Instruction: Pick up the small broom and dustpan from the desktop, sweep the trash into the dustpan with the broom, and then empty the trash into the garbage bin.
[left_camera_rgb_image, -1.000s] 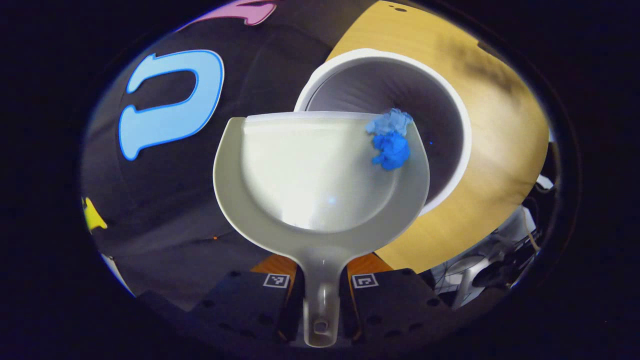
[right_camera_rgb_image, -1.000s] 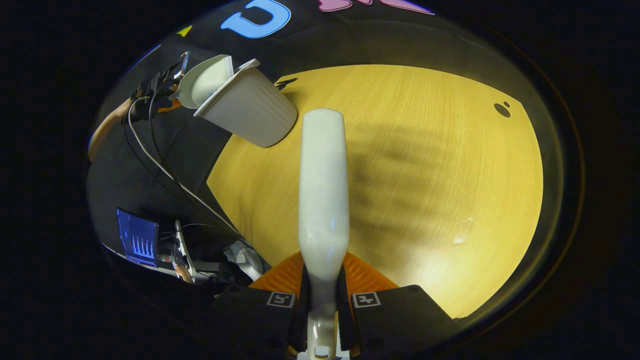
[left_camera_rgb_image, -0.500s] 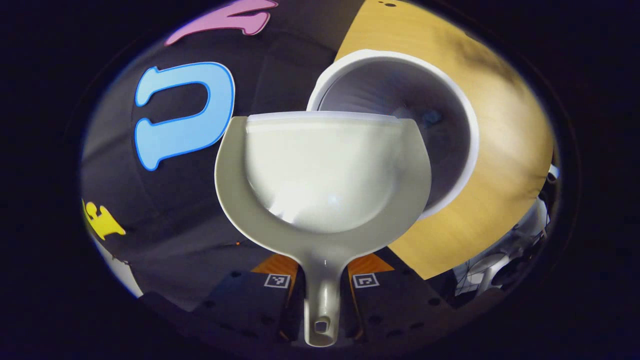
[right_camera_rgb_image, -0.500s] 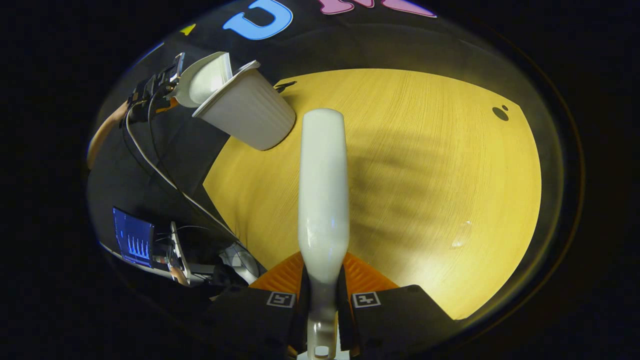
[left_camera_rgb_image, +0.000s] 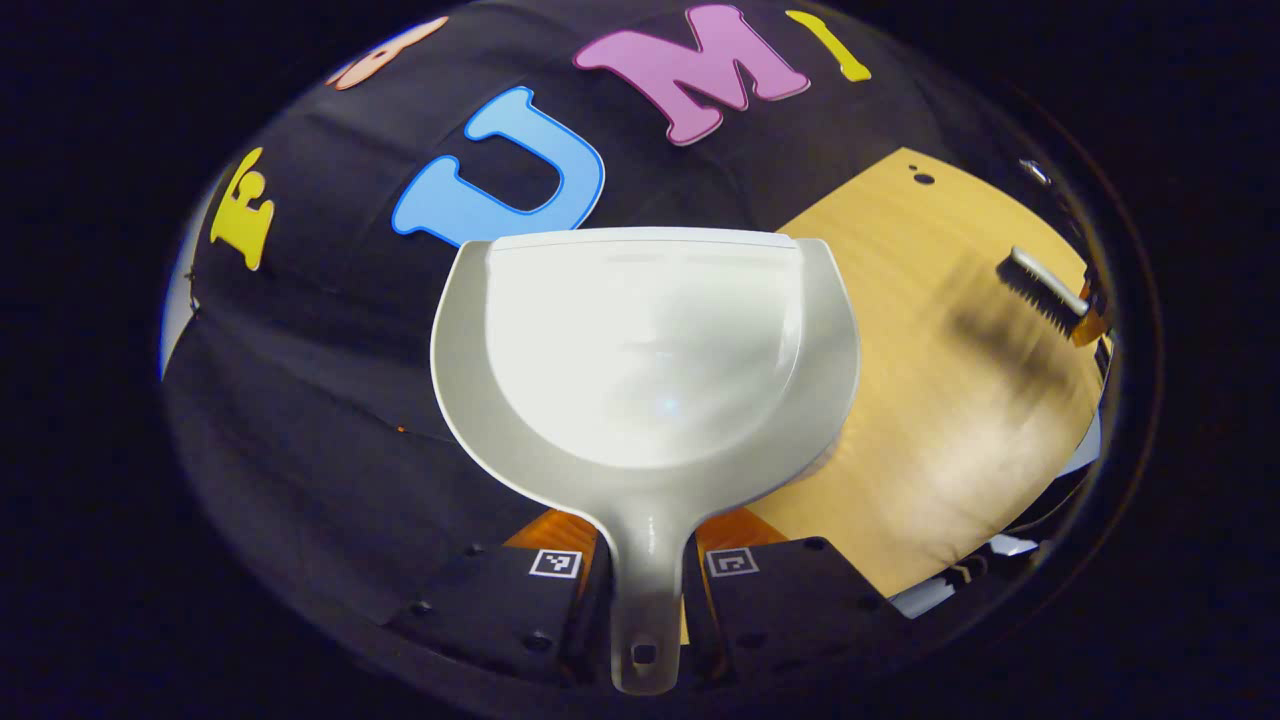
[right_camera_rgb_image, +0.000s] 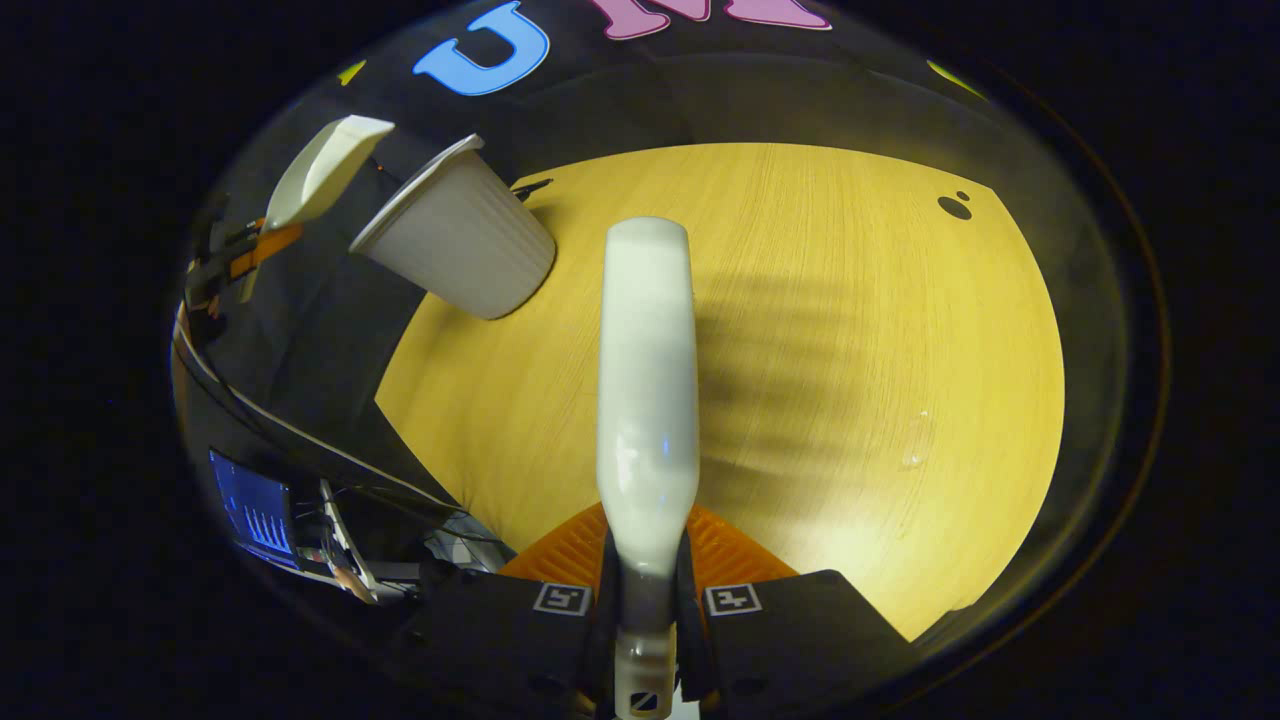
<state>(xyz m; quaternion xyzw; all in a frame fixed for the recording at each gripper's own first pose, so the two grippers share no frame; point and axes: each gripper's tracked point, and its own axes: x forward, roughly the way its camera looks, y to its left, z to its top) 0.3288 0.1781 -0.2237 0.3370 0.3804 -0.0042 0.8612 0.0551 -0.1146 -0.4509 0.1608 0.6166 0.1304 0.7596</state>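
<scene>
The pale dustpan (left_camera_rgb_image: 645, 350) has nothing in its scoop. My left gripper (left_camera_rgb_image: 640, 600) is shut on its handle and holds it in the air, left of the wooden desk (left_camera_rgb_image: 940, 400). In the right gripper view the dustpan (right_camera_rgb_image: 320, 180) hangs up and to the left of the white garbage bin (right_camera_rgb_image: 455, 245), apart from its rim, with the left gripper (right_camera_rgb_image: 235, 265) behind it. My right gripper (right_camera_rgb_image: 645, 610) is shut on the white broom (right_camera_rgb_image: 647, 380), held above the desk (right_camera_rgb_image: 850, 350). The broom (left_camera_rgb_image: 1040, 285) also shows bristles-down at the far right of the left gripper view.
The bin stands at the desk's left corner by the black booth wall (right_camera_rgb_image: 700, 90). A lit screen (right_camera_rgb_image: 250, 505) and cables lie below the desk's left edge. Two small dark marks (right_camera_rgb_image: 950, 205) sit at the desk's far right.
The blue crumpled trash slid off the dustpan into the bin. The left gripper then swung the empty dustpan away from the bin's mouth. The broom stayed almost still.
</scene>
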